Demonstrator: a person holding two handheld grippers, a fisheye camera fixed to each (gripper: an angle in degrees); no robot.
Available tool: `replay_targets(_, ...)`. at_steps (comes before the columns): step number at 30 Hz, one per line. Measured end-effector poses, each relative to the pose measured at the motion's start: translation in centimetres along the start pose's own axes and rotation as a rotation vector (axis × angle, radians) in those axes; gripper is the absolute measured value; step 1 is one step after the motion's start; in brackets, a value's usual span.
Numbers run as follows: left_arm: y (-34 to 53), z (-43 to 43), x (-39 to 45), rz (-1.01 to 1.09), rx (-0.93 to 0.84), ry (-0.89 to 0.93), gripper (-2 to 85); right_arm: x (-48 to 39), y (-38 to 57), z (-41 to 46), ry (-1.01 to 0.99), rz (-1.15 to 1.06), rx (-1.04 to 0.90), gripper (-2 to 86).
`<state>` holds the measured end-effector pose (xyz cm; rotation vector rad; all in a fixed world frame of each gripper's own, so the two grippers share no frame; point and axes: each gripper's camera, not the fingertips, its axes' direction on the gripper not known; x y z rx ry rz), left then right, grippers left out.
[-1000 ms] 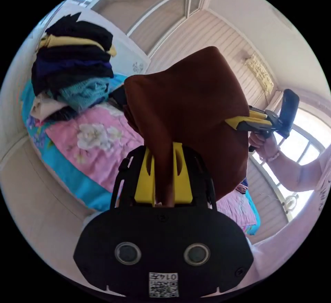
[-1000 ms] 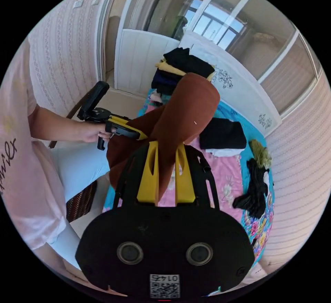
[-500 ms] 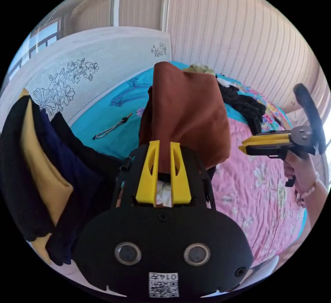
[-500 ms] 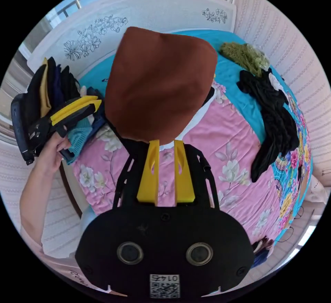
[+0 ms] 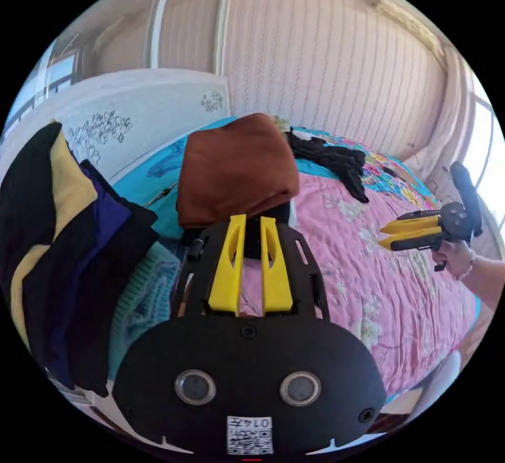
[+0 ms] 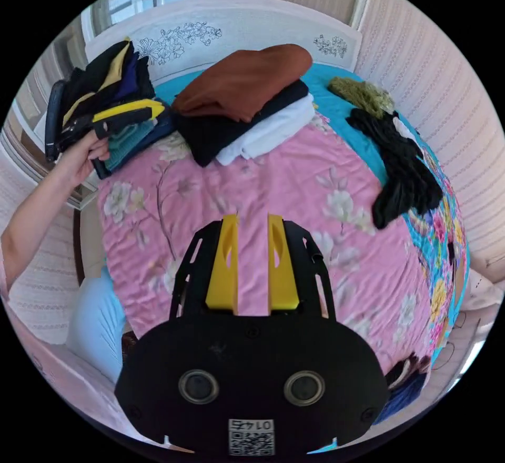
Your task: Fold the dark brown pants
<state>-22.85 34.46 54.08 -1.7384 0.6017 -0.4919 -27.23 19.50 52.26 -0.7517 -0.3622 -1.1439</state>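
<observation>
The dark brown pants [image 6: 242, 81] lie folded on top of a black [image 6: 231, 126] and a white folded garment [image 6: 268, 134] near the headboard. In the left gripper view the pants [image 5: 236, 168] sit just beyond my left gripper [image 5: 251, 218], which is open with nothing between its jaws. My right gripper [image 6: 252, 217] is open over the pink bedspread [image 6: 294, 189], well short of the pile. The left gripper [image 6: 158, 109] is also seen beside the tall stack, held by a hand [image 6: 87, 150]. The right gripper [image 5: 383, 237] hovers over the bed, jaws apart.
A tall stack of dark, yellow and teal folded clothes [image 6: 108, 89] stands at the bed's corner, also close on the left [image 5: 63, 242]. Loose black garments [image 6: 402, 173] and an olive piece [image 6: 363, 92] lie by the striped wall. A white headboard [image 6: 236, 18] closes the far end.
A second ago both grippers held the brown pants up in the air. The pants now rest on the black and white pile, and both grippers have let go and drawn back.
</observation>
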Motion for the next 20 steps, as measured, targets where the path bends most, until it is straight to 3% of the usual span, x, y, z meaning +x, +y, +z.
replay_targets(4,4.0,-1.4,9.7,0.118,-0.027,0.3,1.3,3.3,14.7,-3.4,0.169,0.175,-0.093,8.5)
replay_targets(6,6.9,-0.8,17.2,0.162,-0.11,0.56,-0.3,6.4,24.3,-7.3,0.257,0.372,-0.108,8.5)
replay_targets(11,8.4,1.5,32.1,0.261,-0.258,0.835,1.1,12.6,38.1,-14.6,0.475,0.66,-0.179,9.6)
replay_targets(15,4.2,4.0,43.7,0.432,-0.261,0.88,4.8,17.3,44.3,-18.8,0.42,0.795,0.03,14.1)
replay_targets(20,-0.5,9.3,55.4,0.515,-0.317,0.845,5.3,22.8,47.1,-19.2,0.468,0.803,0.041,16.1)
